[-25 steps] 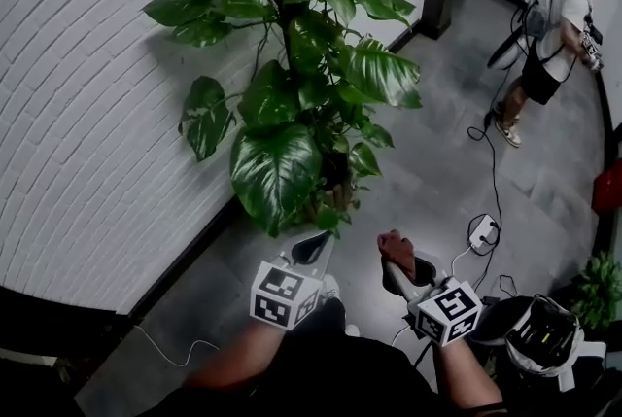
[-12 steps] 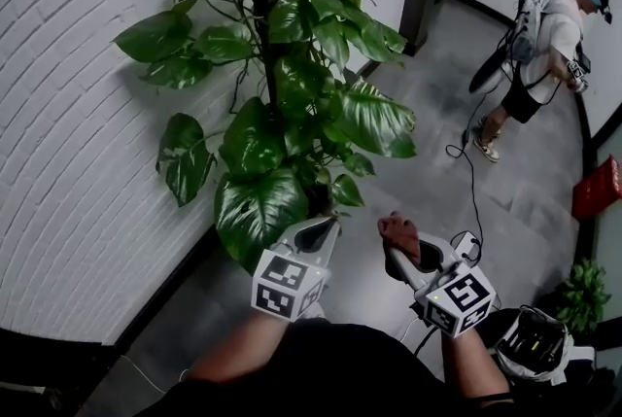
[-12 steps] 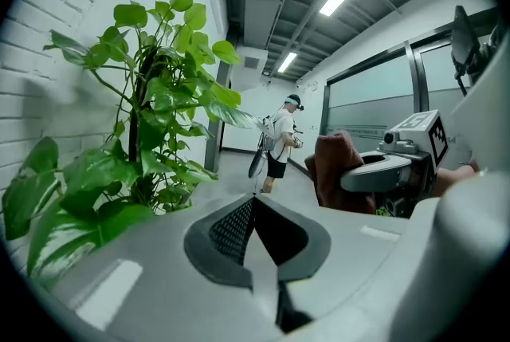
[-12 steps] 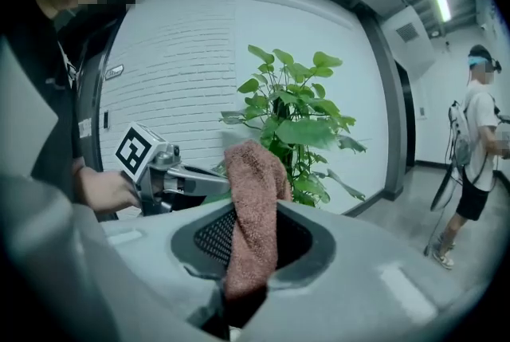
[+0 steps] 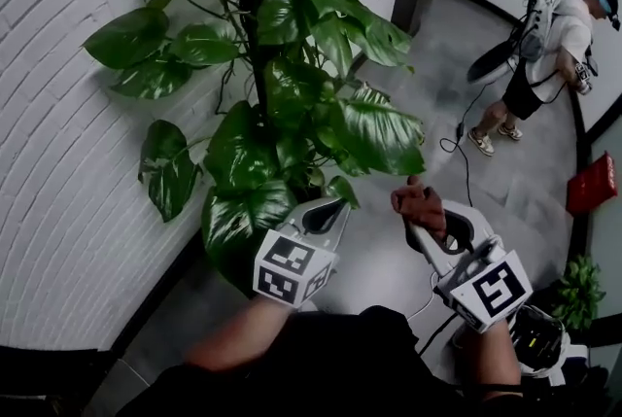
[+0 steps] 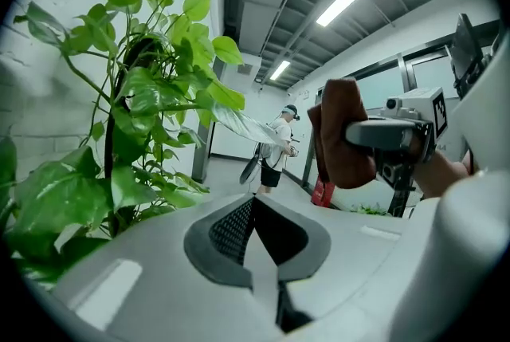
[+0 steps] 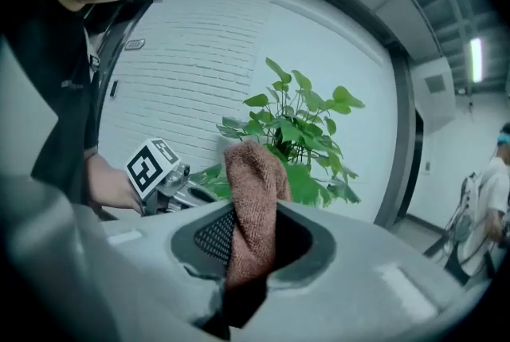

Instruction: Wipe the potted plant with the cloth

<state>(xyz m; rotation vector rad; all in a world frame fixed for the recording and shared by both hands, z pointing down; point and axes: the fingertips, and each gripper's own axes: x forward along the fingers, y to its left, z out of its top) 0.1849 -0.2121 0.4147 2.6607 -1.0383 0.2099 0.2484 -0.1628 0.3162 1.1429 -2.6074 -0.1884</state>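
Cloth (image 7: 253, 173) pinched between fingers of right gripper (image 7: 255, 211), left gripper (image 6: 253, 203) fingers closed, empty, near potted plant (image 5: 292, 114)

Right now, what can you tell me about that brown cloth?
The cloth is reddish brown with a nubbly, towel-like weave. It is bunched into a soft fold and stands up, pinched between the jaws of the right hand-held gripper, with its rounded top poking out above them. It sits close to the big leaves of the potted plant, but I can't see it touching them.
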